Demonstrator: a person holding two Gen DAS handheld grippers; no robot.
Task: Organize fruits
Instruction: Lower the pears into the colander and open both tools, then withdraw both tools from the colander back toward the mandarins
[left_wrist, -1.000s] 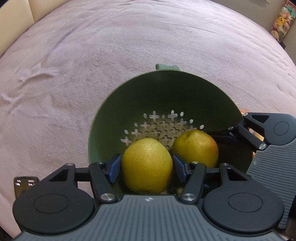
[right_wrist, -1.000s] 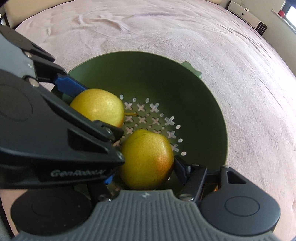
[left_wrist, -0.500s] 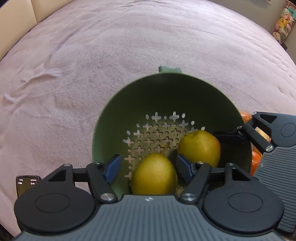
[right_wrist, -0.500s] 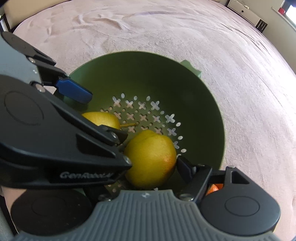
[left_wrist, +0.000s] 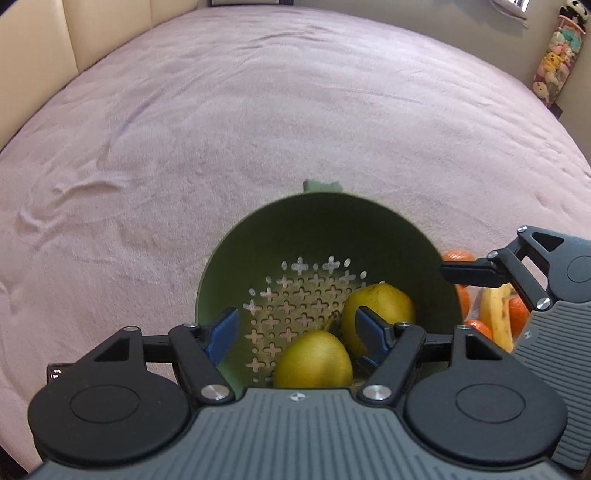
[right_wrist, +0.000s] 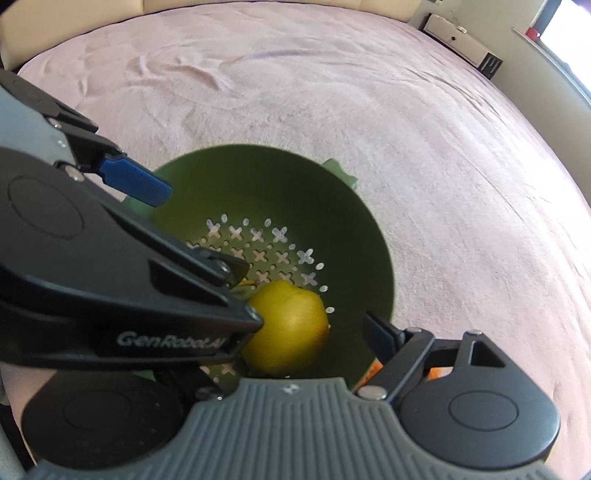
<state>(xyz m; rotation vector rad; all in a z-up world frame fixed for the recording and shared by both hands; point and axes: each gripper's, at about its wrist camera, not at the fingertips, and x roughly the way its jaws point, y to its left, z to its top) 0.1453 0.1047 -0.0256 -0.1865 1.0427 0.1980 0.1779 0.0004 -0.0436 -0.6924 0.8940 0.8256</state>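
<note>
A green colander (left_wrist: 325, 229) (right_wrist: 354, 236) with cross-shaped holes stands on the pink bedspread. Two yellow pears lie in it: one near (left_wrist: 314, 363), one further right (left_wrist: 384, 301). The right wrist view shows one pear (right_wrist: 288, 328); the left gripper's body hides the other. My left gripper (left_wrist: 297, 330) is open and empty above the colander's near rim. My right gripper (right_wrist: 291, 339) is open and empty above the colander; its left finger is hidden behind the left gripper. It shows at the right of the left wrist view (left_wrist: 469, 275).
Oranges (left_wrist: 456, 256) and a banana (left_wrist: 496, 317) lie right of the colander, by the right gripper. The pink bedspread (left_wrist: 258, 129) spreads all around. A beige headboard (left_wrist: 33, 55) is at the far left. Plush toys (left_wrist: 554, 62) hang at the far right.
Both grippers opened and let the pears go into the colander, then pulled up and back. The pears now rest on the colander's bottom.
</note>
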